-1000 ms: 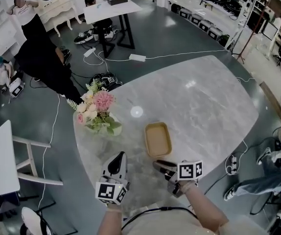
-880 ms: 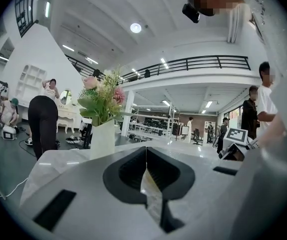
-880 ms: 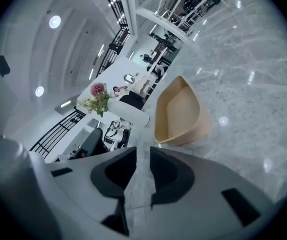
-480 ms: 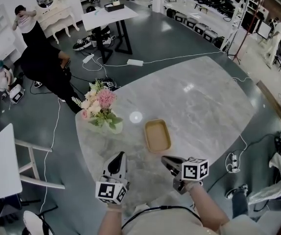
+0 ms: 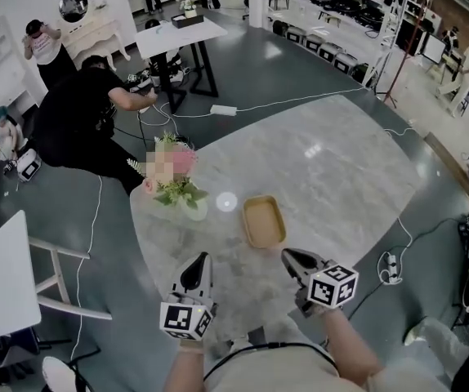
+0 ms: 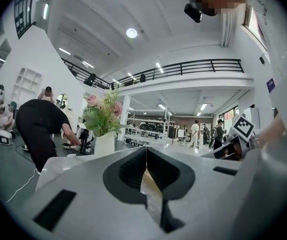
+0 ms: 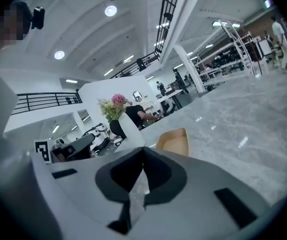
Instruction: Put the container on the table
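Observation:
The container (image 5: 264, 221) is a shallow tan rectangular tray that lies flat on the grey marble table (image 5: 341, 170); it also shows in the right gripper view, just beyond the jaws (image 7: 176, 141). My right gripper (image 5: 288, 256) hovers a little short of the tray's near edge, shut and empty, apart from the tray. To its left, my left gripper (image 5: 203, 258) is also shut with nothing in it, held level over the table's near part. In each gripper view the two jaws meet at a thin line, for the left gripper (image 6: 146, 151) and for the right gripper (image 7: 143, 151).
A white vase of pink flowers (image 5: 175, 182) stands left of the tray near the table's edge. A person in black (image 5: 79, 121) bends over cables on the floor beyond it. A white chair (image 5: 46, 260) is at the left, a power strip (image 5: 390, 269) on the floor at the right.
My right gripper has closed its jaws, lifted and drawn back from the tray's near edge, rolling as it went. The tray stays put on the table. The left gripper drifted slightly.

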A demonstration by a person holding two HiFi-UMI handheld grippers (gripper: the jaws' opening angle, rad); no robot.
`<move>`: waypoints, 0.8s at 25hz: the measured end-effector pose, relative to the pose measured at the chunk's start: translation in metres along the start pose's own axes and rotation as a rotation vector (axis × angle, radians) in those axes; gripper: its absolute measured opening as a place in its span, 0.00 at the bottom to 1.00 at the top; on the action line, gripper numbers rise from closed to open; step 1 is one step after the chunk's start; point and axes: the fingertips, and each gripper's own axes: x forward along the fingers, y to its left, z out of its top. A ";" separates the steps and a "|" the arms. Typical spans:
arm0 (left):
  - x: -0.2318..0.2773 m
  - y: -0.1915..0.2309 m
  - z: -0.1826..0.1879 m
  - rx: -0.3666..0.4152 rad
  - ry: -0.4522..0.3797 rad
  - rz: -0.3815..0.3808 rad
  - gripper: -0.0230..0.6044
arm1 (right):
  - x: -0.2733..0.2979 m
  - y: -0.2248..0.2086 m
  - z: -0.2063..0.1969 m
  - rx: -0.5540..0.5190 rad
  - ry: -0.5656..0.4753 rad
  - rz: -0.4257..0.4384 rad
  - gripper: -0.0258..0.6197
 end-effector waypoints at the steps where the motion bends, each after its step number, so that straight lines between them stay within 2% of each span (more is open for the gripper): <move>1: -0.002 -0.001 0.001 0.002 -0.002 -0.003 0.04 | -0.004 0.001 0.004 -0.017 -0.024 -0.014 0.05; 7: -0.015 -0.001 0.004 0.009 -0.007 -0.013 0.05 | -0.026 0.006 0.020 -0.068 -0.157 -0.077 0.05; 20: -0.038 -0.003 0.011 0.032 -0.018 -0.046 0.05 | -0.065 0.023 0.031 -0.225 -0.294 -0.213 0.05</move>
